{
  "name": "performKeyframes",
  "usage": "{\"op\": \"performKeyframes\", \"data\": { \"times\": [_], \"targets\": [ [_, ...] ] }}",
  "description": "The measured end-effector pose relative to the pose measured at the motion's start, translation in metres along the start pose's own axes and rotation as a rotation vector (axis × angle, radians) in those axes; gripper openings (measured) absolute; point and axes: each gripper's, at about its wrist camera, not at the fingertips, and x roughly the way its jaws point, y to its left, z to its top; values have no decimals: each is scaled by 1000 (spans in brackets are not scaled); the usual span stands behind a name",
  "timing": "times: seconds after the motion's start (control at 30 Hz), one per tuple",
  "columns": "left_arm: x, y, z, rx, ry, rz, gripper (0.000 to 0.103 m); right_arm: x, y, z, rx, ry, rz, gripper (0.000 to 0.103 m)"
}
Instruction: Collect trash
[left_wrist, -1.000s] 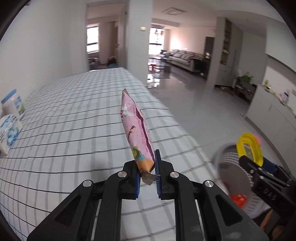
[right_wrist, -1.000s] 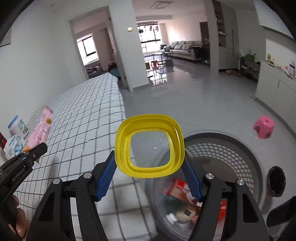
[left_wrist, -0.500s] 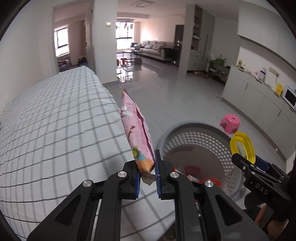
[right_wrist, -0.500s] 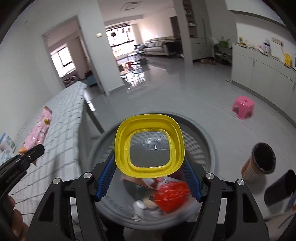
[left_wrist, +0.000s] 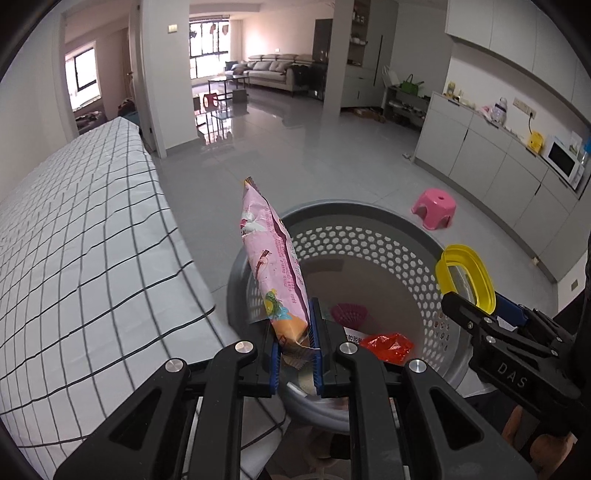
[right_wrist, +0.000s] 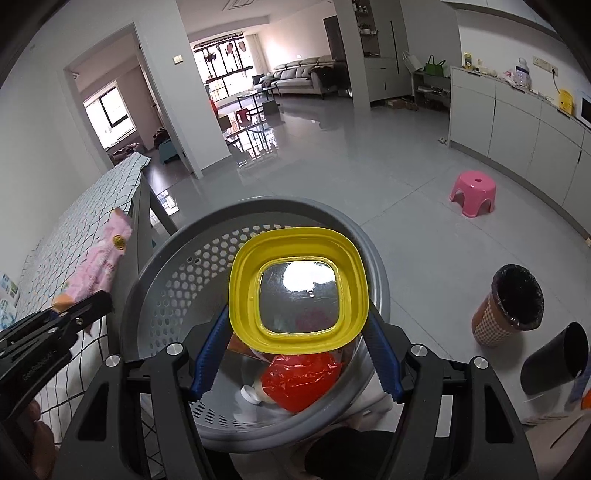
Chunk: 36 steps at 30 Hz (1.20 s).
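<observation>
Left gripper (left_wrist: 295, 350): pressed together on the lower end of the pink snack wrapper (left_wrist: 275, 269); its blue pads pinch the orange, crimped bottom edge.
Pink snack wrapper: stands nearly upright out of the left gripper, leaning slightly away from the basket (left_wrist: 369, 210); its lower part is above the basket's near rim, its upper end overlaps the floor beyond the rim.
Right gripper (right_wrist: 295, 354): spread wide around a clear container with a yellow lid (right_wrist: 297, 288); a blue pad lies against each side of the container below the lid.
Clear container with a yellow lid: held above the open mouth of the basket, the lid facing the right wrist camera.
Basket: grey, round, with perforated walls; stands on the floor just beside the edge of the worktop.
Basket contents: a red crumpled wrapper (right_wrist: 299, 376) and a small white cap (right_wrist: 249, 394) beside it on the bottom; a pink ribbed piece (left_wrist: 349, 314) near the far wall.
Worktop (left_wrist: 81, 236): covered with a white cloth with a dark grid, on the left of the basket.
Pink stool (right_wrist: 472, 192): on the floor well beyond the basket.
Lined bin (right_wrist: 511, 304): checked outside, black liner, on the floor to the right of the basket; a black tube-shaped object (right_wrist: 554, 360) lies near it.
</observation>
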Motion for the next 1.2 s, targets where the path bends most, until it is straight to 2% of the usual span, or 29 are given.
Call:
{"op": "performKeyframes", "data": {
  "times": [0.37,0.83,1.0,1.1,1.2],
  "targets": [
    [26,-5,17,-5,77,-29,14,19,7,11,-30,52,10,67],
    [32,-6,20,0,86,-6,15,32,5,14,-24,66,6,68],
    [27,-7,19,3,67,9,40,28,6,15,-26,65,7,71],
    [23,-7,18,3,54,13,49,24,4,15,-15,55,10,72],
    [20,-9,18,3,48,13,52,23,4,15,-12,52,9,72]
  ]
}}
